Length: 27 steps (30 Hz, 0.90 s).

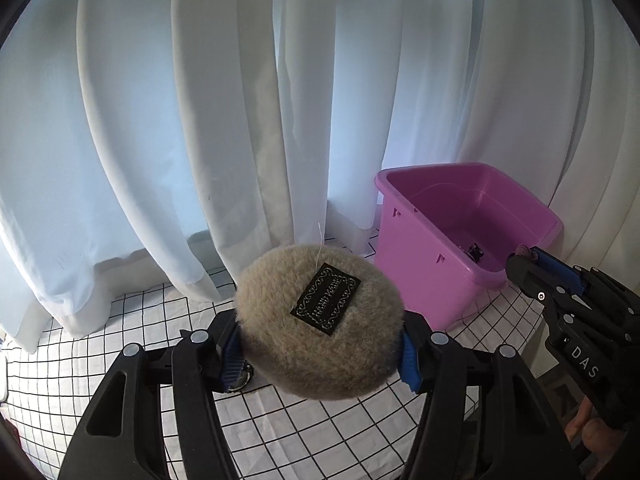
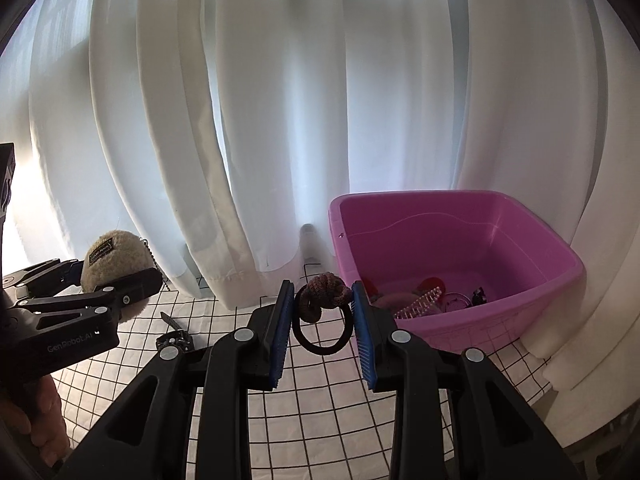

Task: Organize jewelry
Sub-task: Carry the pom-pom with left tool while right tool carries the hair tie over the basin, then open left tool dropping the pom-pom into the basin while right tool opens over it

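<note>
Left gripper (image 1: 320, 350) clamps a beige fuzzy pouch (image 1: 320, 320) w/ black tag (image 1: 325, 298), held above the grid cloth (image 1: 152, 320); tag text unreadable, and something metallic under the pouch is mostly hidden. On the cloth in the right wrist view lies a small dark piece (image 2: 174, 338), too dim to ID. Right gripper (image 2: 322, 300) pinches a knitted hair tie (image 2: 326, 290), black loop hanging below, just left of the pink bin (image 2: 440, 332). Bin contents partly cut off by the near wall: comb-like clip (image 2: 418, 304), reddish bits, indistinct.
</note>
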{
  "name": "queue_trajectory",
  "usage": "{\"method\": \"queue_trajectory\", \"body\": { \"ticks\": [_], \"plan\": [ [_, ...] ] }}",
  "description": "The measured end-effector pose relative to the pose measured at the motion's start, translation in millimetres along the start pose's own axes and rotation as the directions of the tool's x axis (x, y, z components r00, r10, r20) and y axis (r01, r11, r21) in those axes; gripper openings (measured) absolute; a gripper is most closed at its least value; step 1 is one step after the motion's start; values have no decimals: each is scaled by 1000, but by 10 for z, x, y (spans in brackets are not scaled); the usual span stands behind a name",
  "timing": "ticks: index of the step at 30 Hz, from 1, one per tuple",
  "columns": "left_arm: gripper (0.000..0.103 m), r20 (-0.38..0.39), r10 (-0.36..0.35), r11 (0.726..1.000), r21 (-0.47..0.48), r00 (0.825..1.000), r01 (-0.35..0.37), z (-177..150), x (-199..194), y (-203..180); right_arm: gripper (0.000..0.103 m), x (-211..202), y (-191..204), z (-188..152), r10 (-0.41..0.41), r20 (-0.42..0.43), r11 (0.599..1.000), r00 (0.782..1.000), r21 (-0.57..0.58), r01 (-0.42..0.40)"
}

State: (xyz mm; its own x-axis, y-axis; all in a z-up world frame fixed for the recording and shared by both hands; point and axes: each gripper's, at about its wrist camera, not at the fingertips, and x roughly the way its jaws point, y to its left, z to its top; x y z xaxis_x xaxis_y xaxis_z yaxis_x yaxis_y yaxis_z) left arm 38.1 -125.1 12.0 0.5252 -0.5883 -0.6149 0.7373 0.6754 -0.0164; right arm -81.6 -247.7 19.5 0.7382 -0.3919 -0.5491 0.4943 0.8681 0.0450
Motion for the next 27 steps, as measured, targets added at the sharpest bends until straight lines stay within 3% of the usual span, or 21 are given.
{"method": "queue_trajectory", "body": {
  "ticks": [8, 18, 22, 27],
  "plan": [
    [58, 41, 24, 999, -29, 999, -23, 522, 213, -673, 29, 155, -722, 425, 45, 15, 998, 999, -50, -44],
    [59, 35, 58, 997, -57, 998, -56, 978, 742, -1521, 29, 633, -1701, 850, 68, -10, 995, 998, -72, -68],
    [59, -8, 68, 994, -83, 998, -69, 1076, 1029, -1720, 29, 928, -2000, 905, 73, -69, 996, 995, -45, -76],
    [59, -129, 68, 986, -142, 989, -86, 1079, 1466, -1786, 29, 1291, -2249, 914, 80, -174, 996, 981, -24, -86]
  ]
}}
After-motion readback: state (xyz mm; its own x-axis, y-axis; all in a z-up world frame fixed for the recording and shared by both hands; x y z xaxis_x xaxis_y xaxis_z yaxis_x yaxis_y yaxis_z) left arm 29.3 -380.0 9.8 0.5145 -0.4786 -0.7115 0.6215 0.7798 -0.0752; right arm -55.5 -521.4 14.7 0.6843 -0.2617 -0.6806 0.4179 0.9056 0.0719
